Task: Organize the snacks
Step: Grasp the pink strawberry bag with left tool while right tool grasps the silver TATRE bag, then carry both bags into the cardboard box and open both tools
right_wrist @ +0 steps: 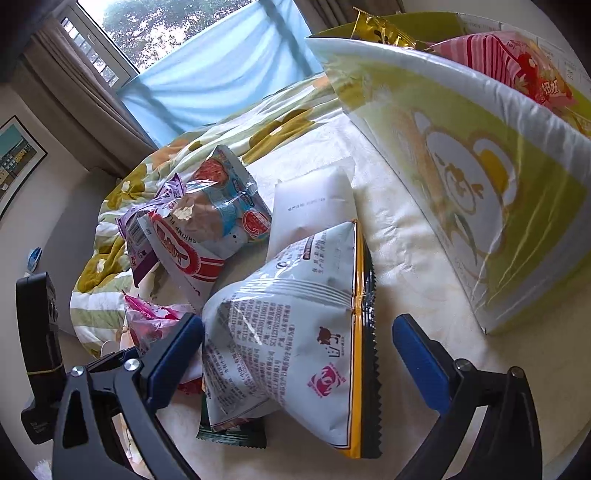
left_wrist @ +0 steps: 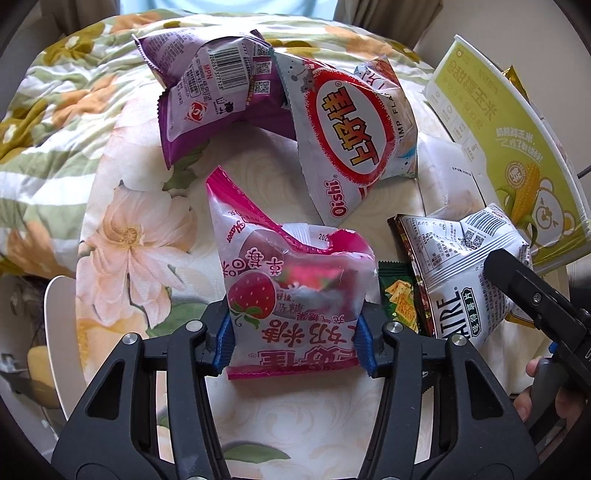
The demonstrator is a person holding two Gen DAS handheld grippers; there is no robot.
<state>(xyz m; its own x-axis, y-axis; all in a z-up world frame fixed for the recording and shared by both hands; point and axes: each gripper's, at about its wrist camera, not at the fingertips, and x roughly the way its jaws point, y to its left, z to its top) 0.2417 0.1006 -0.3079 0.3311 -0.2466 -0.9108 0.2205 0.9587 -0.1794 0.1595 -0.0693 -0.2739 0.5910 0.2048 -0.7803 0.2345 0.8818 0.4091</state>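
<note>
My left gripper (left_wrist: 295,341) is shut on a pink strawberry candy bag (left_wrist: 291,288), its blue pads squeezing the bag's lower sides. To the right lies a white chip bag (left_wrist: 461,273), with the right gripper's black body (left_wrist: 535,306) over it. In the right wrist view my right gripper (right_wrist: 297,350) stands open astride that white chip bag (right_wrist: 295,332); the right pad (right_wrist: 417,350) is clear of it. A red-and-white Oishi bag (left_wrist: 347,140) and a purple bag (left_wrist: 207,92) lie farther back. A yellow-green corn box (right_wrist: 480,184) stands at the right.
The box holds a gold packet (right_wrist: 380,29) and a pink striped packet (right_wrist: 517,62). A plain white bag (right_wrist: 314,206) and a small green packet (left_wrist: 397,295) lie among the snacks. A bunched floral quilt (left_wrist: 74,110) borders the left. A hand (left_wrist: 528,387) grips the right tool.
</note>
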